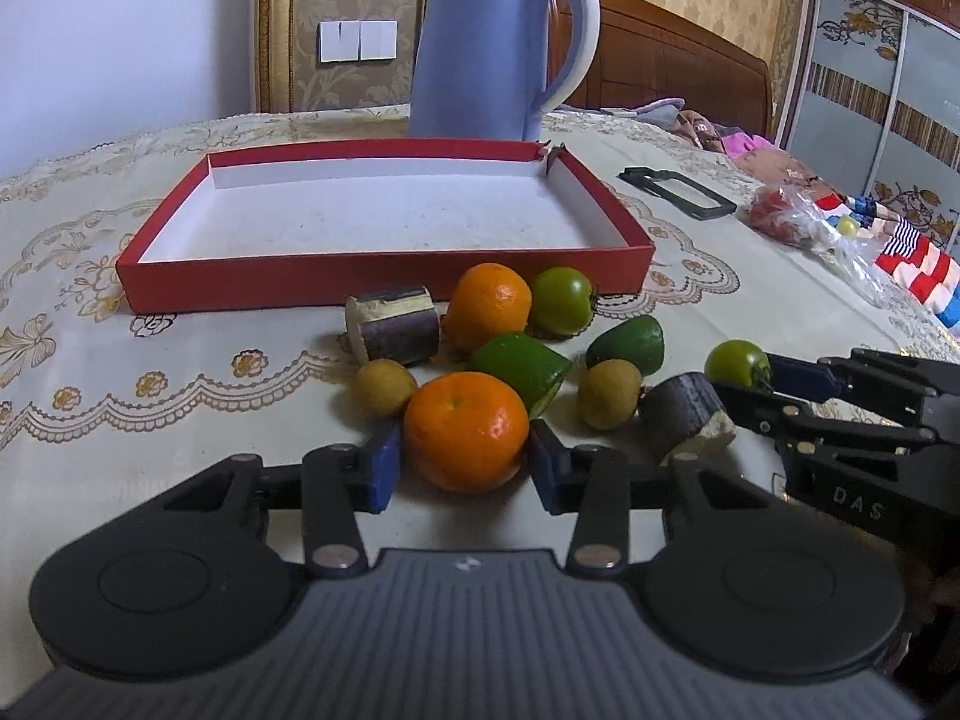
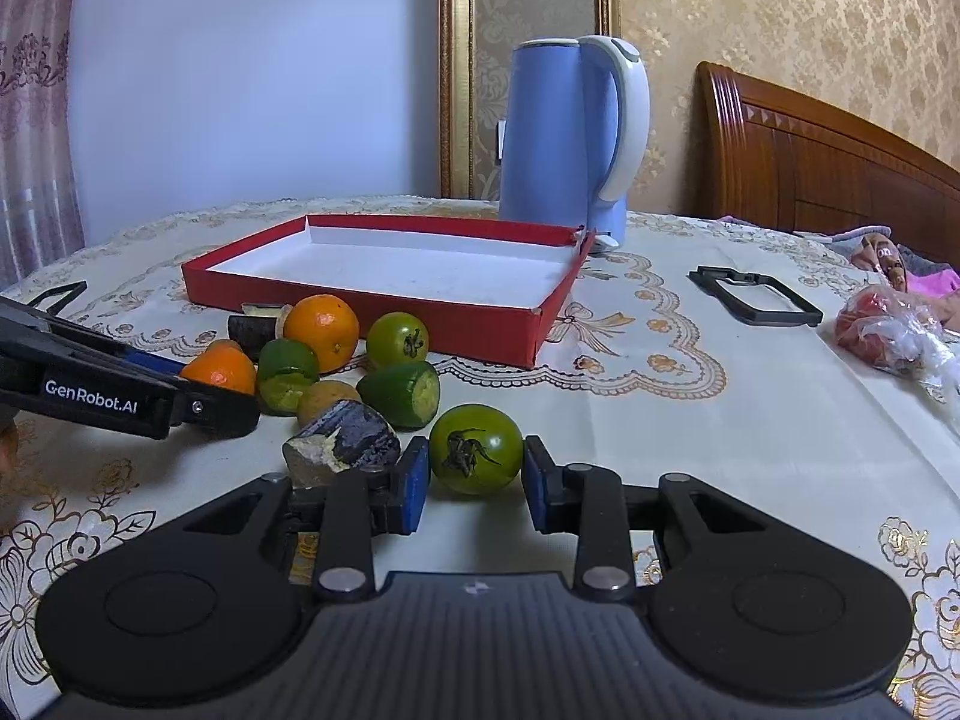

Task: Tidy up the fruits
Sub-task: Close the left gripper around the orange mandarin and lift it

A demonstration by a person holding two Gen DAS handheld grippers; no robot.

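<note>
Just short of the red tray (image 1: 384, 285), nearest in the fruit cluster, a tangerine (image 1: 465, 429) sits clamped in the left claw (image 1: 465, 468); the right claw (image 2: 475, 480) grips a green tomato (image 2: 475, 449). Tray lies straight ahead on the tabletop (image 1: 180, 396).

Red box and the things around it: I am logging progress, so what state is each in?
Red box: open, nothing inside.
Kettle: upright, lid shut.
Left claw: pads against the near orange.
Right claw: shut on a green tomato.
Plastic bag: crumpled, on the cloth.
</note>
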